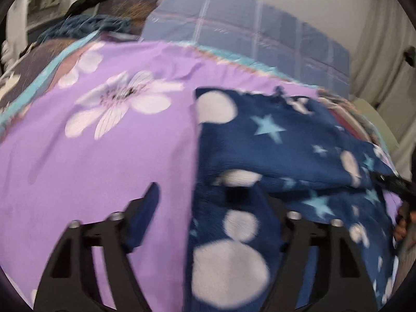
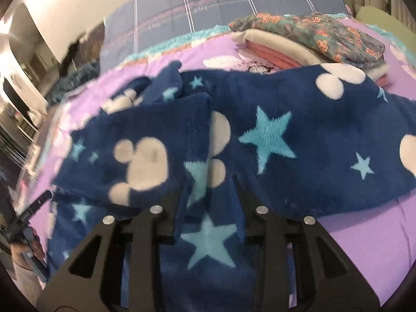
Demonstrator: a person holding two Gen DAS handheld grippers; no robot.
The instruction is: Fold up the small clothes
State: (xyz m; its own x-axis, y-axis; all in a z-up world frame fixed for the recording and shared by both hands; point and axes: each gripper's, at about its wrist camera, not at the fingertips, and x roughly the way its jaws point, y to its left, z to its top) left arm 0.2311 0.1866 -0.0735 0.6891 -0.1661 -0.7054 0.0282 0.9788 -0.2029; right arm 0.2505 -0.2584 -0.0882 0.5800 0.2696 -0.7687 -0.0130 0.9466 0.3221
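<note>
- In the left wrist view, the purple flowered bedsheet (image 1: pixel 104 156) lies bare on the left, open to a gripper's pass.
- The navy fleece garment (image 1: pixel 299 150) covers the right half, bunched in folds.
- In the right wrist view, a stack of folded clothes (image 2: pixel 325 41) blocks the far right.
- A plaid blanket (image 2: pixel 234 2) closes the far edge.
- Bare sheet shows near right.

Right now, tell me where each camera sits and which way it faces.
Left wrist: on the left gripper, looking along its spread fingers at the navy fleece garment on the purple floral sheet.
Right wrist: on the right gripper, facing the garment and the folded pile beyond.
Shared: garment, sheet, plaid blanket.
</note>
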